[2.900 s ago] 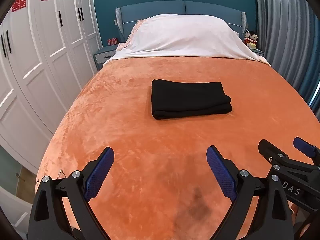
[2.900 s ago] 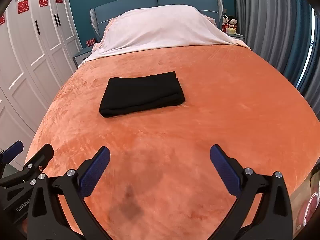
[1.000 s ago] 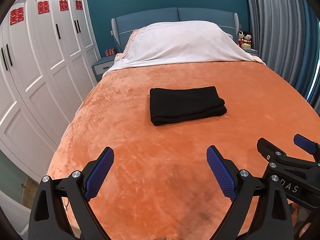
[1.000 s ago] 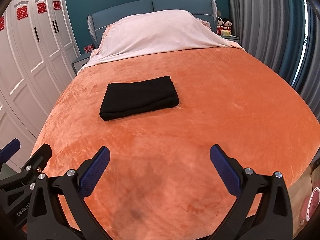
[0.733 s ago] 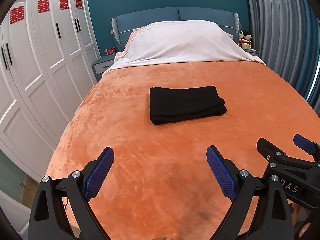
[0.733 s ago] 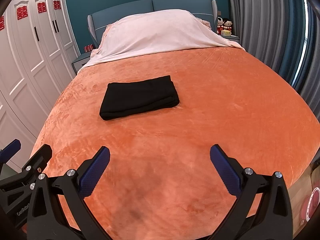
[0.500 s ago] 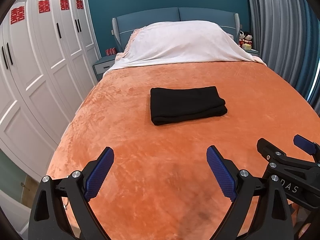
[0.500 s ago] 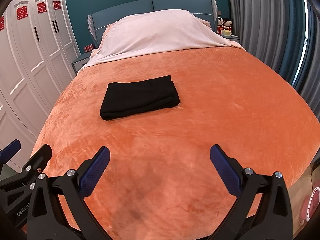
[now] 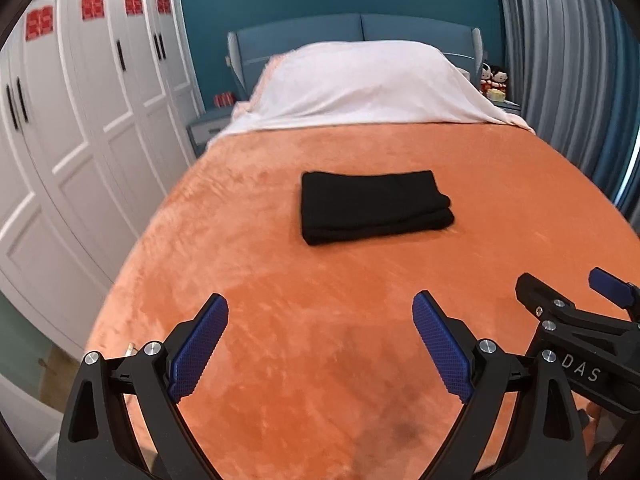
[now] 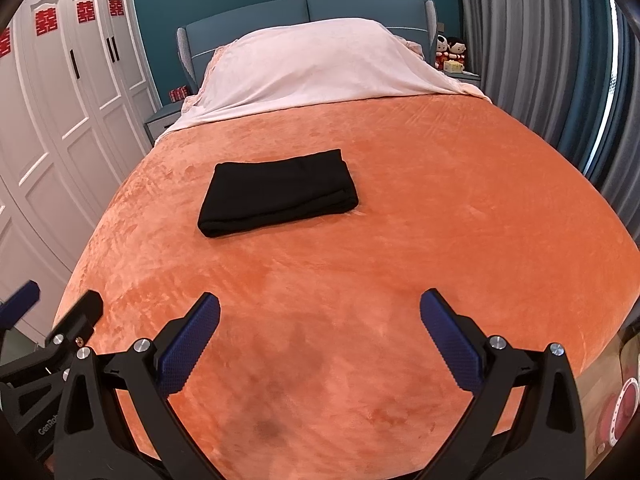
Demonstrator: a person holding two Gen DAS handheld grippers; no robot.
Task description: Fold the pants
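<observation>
Both the left gripper (image 9: 320,340) and right gripper (image 10: 320,336) gape empty, folded pants (image 9: 374,206) well ahead.

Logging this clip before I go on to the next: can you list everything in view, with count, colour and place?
pants: one, black, folded into a flat rectangle, mid-bed on the blanket
blanket: one, orange plush, covers most of the bed
sheet: one, pale pink-white, draped over the head of the bed
headboard: one, blue, against the teal wall
wardrobe: white doors with red paper emblems, along the left
nightstands: two, blue, either side of the headboard
dolls: two, on the right nightstand
curtains: grey, along the right
left tongs: black with blue pads, open, empty, above the near blanket
right tongs: same, open, empty
</observation>
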